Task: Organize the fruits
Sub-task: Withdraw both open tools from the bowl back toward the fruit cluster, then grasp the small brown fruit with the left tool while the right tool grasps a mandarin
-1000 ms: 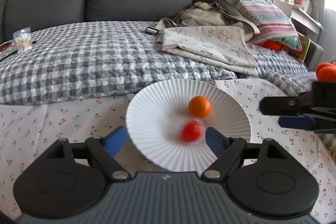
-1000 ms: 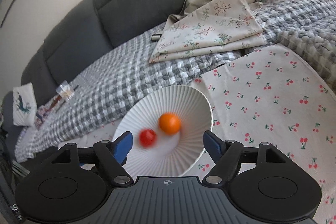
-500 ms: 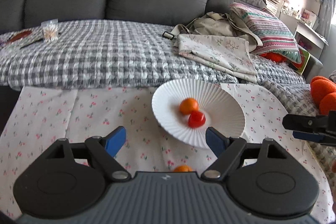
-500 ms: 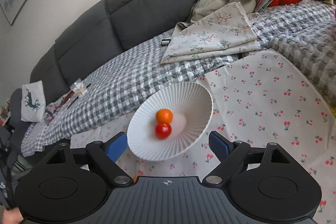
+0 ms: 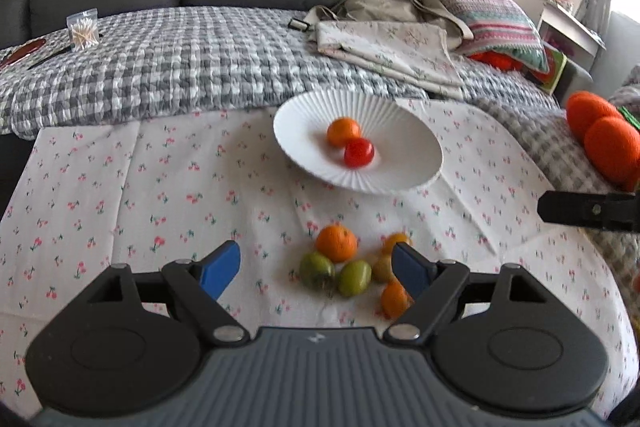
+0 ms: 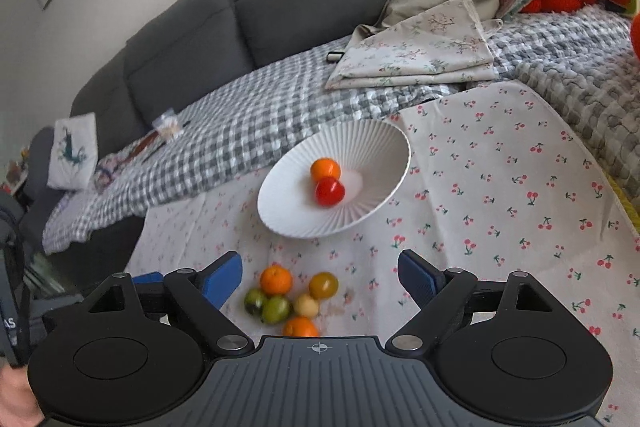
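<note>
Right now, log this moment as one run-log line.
left gripper: open, empty | right gripper: open, empty | white ribbed plate: orange mandarin touching red tomato | cherry-print cloth: loose fruit cluster

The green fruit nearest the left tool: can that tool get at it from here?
Probably yes. The left tool is open, and the green fruit lies on the cloth between its fingers, with nothing covering it.
</note>
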